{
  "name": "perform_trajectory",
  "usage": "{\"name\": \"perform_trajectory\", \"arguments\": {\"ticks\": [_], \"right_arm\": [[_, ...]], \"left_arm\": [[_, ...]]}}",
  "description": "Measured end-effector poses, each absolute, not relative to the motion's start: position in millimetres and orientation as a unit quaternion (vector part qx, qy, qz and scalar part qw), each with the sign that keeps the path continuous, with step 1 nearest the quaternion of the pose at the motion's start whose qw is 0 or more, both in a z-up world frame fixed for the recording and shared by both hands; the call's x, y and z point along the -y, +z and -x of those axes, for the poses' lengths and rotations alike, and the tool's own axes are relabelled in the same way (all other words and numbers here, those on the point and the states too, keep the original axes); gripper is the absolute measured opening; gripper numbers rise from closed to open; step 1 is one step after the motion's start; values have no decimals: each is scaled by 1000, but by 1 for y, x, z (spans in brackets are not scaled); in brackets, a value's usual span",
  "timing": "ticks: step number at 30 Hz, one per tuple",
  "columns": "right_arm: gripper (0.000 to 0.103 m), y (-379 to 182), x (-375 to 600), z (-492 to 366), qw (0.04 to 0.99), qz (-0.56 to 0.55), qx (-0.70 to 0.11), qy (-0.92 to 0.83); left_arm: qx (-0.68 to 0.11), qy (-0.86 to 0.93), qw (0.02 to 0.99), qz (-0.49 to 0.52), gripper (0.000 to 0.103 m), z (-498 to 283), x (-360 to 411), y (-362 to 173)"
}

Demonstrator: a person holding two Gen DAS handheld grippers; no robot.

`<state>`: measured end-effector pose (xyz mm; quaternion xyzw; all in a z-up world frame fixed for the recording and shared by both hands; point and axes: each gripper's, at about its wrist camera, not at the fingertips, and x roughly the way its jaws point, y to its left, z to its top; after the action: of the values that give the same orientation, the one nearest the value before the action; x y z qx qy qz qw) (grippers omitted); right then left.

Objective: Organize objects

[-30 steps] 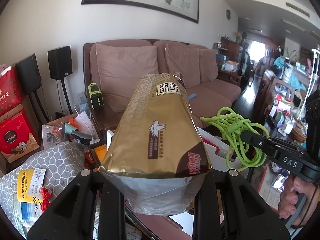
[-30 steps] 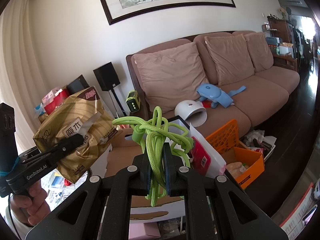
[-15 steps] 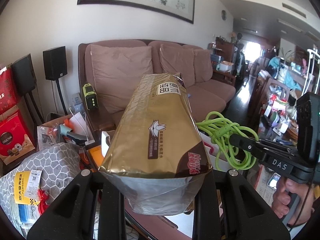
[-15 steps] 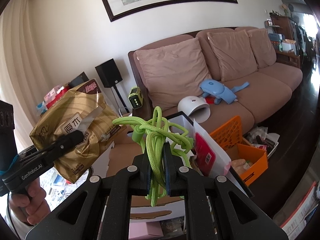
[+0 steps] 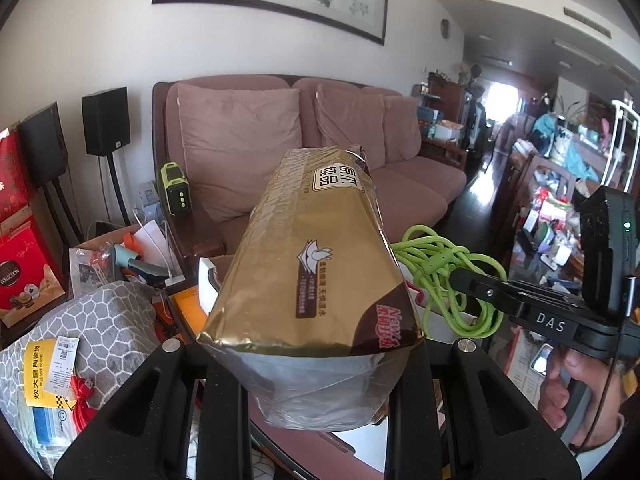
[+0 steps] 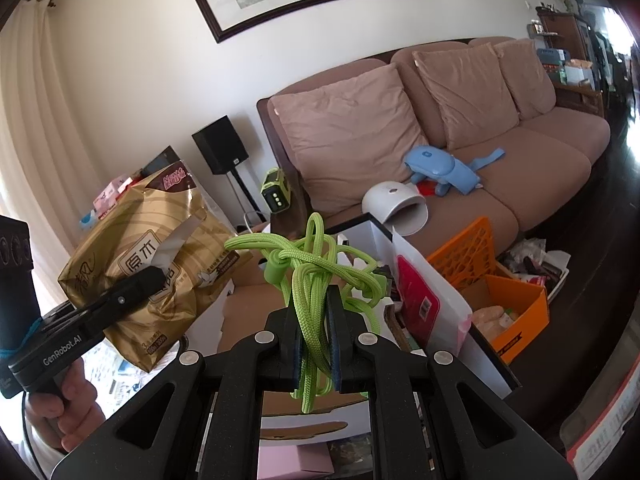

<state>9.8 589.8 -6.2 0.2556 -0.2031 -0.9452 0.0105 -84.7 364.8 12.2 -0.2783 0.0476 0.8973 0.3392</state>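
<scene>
A gold tissue pack (image 5: 316, 272) sticks forward and up from my left gripper (image 5: 316, 380), whose jaws are shut on its clear end. In the right wrist view the same pack (image 6: 160, 248) hangs at the left, pinched by the left gripper (image 6: 136, 284), with a hand under it. My right gripper (image 6: 314, 312) is shut on a bundle of bright green rope (image 6: 308, 264), whose loops spill above and below the pads. The left wrist view shows that rope (image 5: 440, 264) and the right gripper (image 5: 472, 280) just right of the pack, held by a hand.
A pink sofa (image 6: 520, 168) ahead carries a blue toy (image 6: 440, 168) and a white dome (image 6: 396, 204). Below are an orange crate (image 6: 508, 308), a white bag (image 6: 424, 300) and a cardboard box (image 6: 256, 304). A grey patterned bag (image 5: 100, 320) and speakers (image 5: 106, 120) stand left.
The right gripper with the rope has drifted slightly toward the pack. Both grips are unchanged and the left gripper has stayed put.
</scene>
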Motion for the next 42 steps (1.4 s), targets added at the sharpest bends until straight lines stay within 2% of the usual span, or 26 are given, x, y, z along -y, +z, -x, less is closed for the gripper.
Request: {"name": "perform_trajectory", "arguments": {"ticks": [14, 42], "right_arm": [[9, -10, -597, -9, 11, -249, 232, -940], [10, -11, -599, -11, -2, -248, 233, -940]], "left_arm": [[-50, 888, 357, 284, 24, 82, -369, 7], [-38, 893, 355, 274, 24, 88, -383, 19]]}}
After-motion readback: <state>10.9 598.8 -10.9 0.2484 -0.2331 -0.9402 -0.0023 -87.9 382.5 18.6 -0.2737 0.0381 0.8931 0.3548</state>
